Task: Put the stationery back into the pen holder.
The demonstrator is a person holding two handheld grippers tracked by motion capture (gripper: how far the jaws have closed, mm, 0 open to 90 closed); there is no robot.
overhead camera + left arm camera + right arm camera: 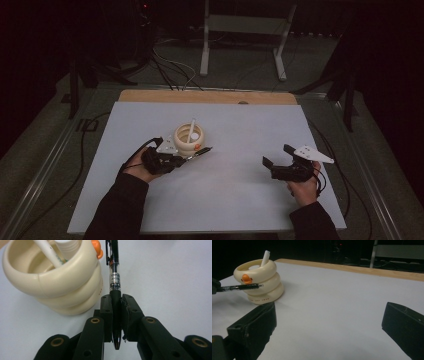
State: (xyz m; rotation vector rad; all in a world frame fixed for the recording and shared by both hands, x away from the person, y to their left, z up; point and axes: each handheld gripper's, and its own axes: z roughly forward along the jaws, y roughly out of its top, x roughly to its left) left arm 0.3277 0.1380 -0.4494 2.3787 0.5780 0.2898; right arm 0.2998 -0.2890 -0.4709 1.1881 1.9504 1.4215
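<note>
Gripping a black ballpoint pen with a clear barrel [114, 277], our left gripper [117, 315] has its two black jaws closed tight on the pen's dark grip section, the tip pointing back toward the hand and the clipped end reaching forward. In the high view we see the same left gripper [172, 161] held low over the table, with the pen [199, 153] projecting to its right, roughly level. The pen passes just beside a cream ring-stacked duck-shaped pen holder with an orange beak [57, 280]; whether the two touch we cannot tell. Inside that holder [188, 138] a white stick-like pen [192, 129] leans against the rim. Our right gripper [277, 159] rests well apart on the right side of the table, its jaws spread wide and holding nothing; in the right gripper view the two jaws stand far to either side over bare surface. Both grippers work above a pale grey table sheet [230, 190], whose far side is bordered by a light wooden edge strip [207, 97].
</note>
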